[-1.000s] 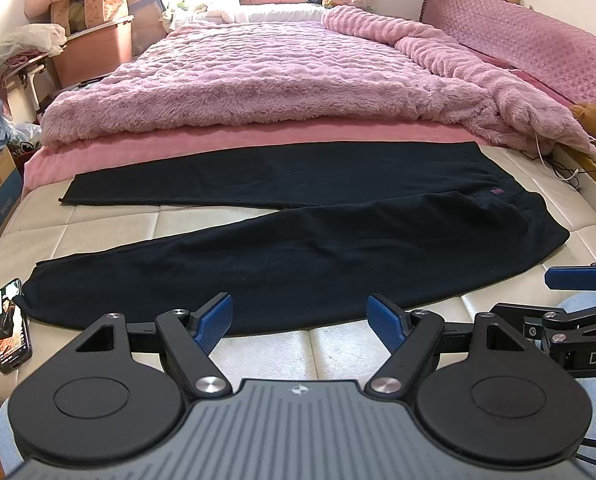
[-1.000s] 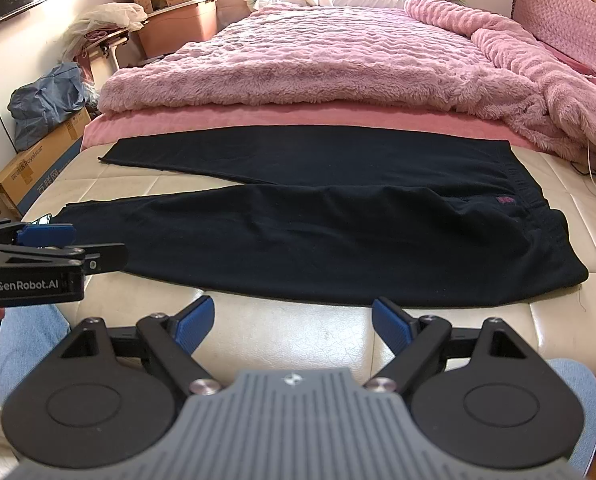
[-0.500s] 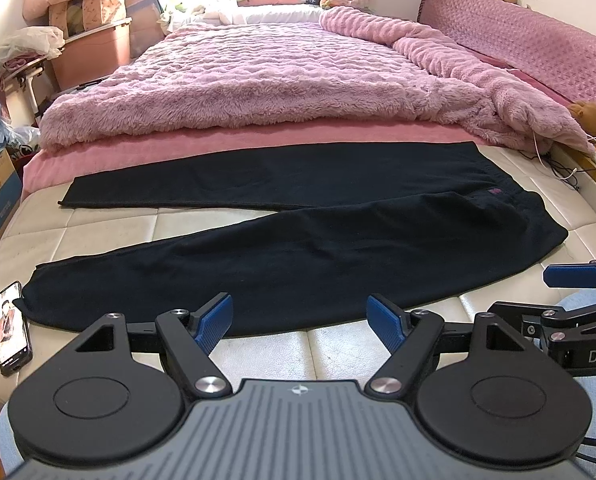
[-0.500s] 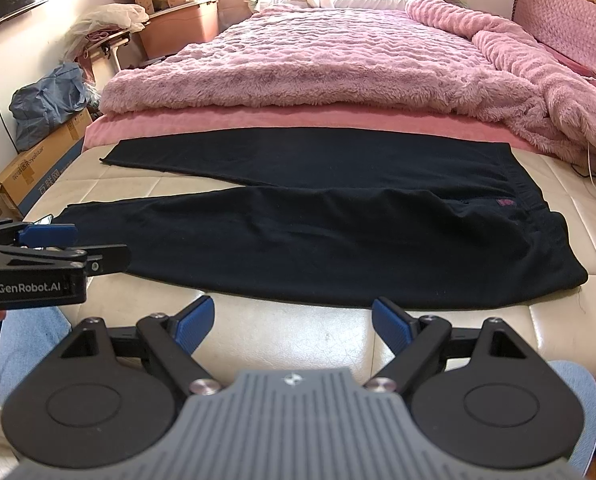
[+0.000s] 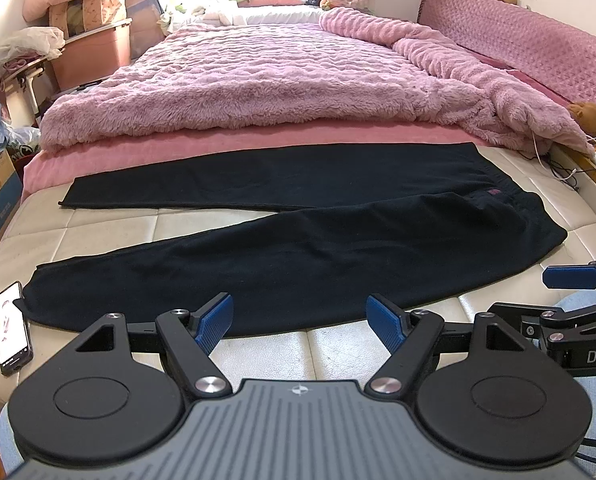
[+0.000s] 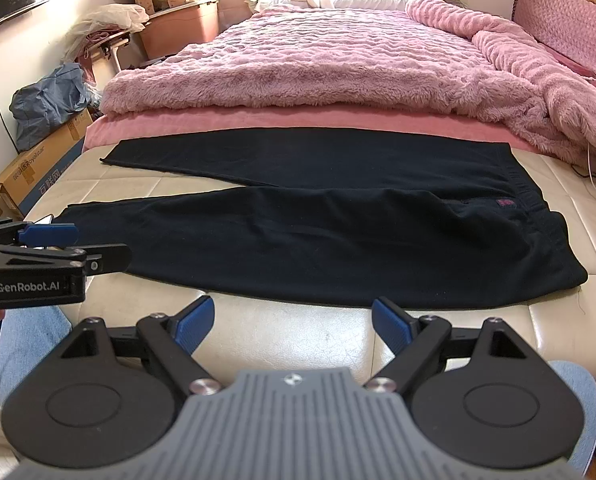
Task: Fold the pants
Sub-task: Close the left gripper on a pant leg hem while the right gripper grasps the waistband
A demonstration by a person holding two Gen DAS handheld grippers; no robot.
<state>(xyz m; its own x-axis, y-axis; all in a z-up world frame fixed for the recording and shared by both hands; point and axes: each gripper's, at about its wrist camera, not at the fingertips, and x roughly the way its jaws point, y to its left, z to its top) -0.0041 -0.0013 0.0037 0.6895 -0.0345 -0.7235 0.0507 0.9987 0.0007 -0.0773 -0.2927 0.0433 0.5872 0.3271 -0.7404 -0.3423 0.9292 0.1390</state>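
Black pants [image 5: 298, 256] [image 6: 337, 248] lie flat across the cream bed end, waistband to the right, both legs spread apart towards the left. My left gripper [image 5: 299, 322] hovers open just short of the near leg's front edge, nothing between its blue pads. The right gripper [image 6: 292, 326] is open too, held before the near edge of the pants close to the waist end. Each gripper shows at the side of the other's view: the right one [image 5: 569, 280] at right, the left one [image 6: 50, 236] at left.
A phone [image 5: 12, 328] lies by the near leg's cuff at the left bed edge. A fluffy pink blanket [image 5: 278, 80] covers the bed behind the pants. Cardboard boxes [image 6: 34, 176] and bags stand on the floor at left. Cables [image 5: 561, 172] trail at the right.
Both grippers have stayed nearly still and open; the views shifted only slightly. The pants have not moved.
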